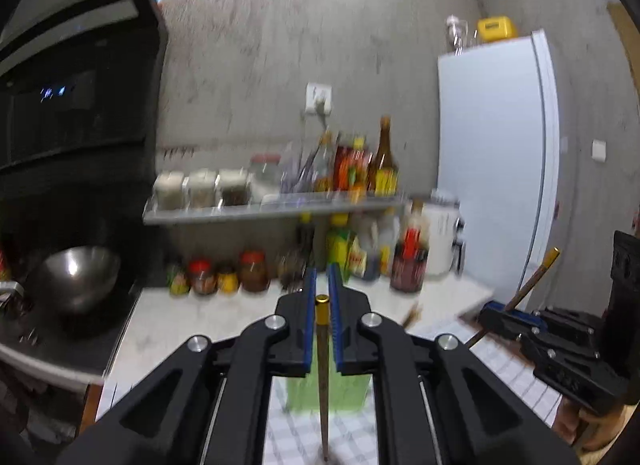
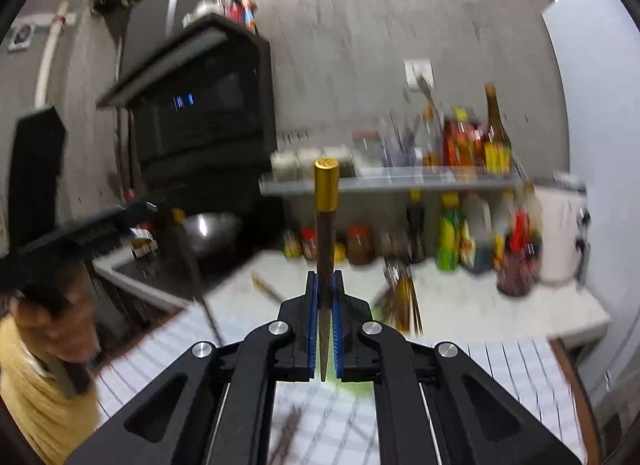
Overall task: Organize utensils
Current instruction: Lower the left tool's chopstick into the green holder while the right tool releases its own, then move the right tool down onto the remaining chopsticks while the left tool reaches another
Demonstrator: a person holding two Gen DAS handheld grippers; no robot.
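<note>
My left gripper [image 1: 322, 271] is shut on a dark chopstick with a gold cap [image 1: 322, 329]; the stick hangs down between the blue pads toward a green holder [image 1: 348, 391] on the checked cloth. My right gripper [image 2: 325, 277] is shut on a second gold-capped chopstick [image 2: 327, 201], which stands upright above the fingers. The right gripper also shows at the right of the left wrist view [image 1: 504, 315], with its chopstick [image 1: 536, 279] tilted. More chopsticks [image 2: 402, 297] lie on the counter ahead, and one [image 2: 286, 439] lies on the cloth below. Both views are blurred.
A shelf [image 1: 276, 211] with jars and sauce bottles runs along the grey wall, with more bottles [image 1: 408, 261] beneath it. A steel bowl [image 1: 76, 271] sits on the hob at left under a black hood [image 1: 76, 85]. A white fridge [image 1: 496, 153] stands at right.
</note>
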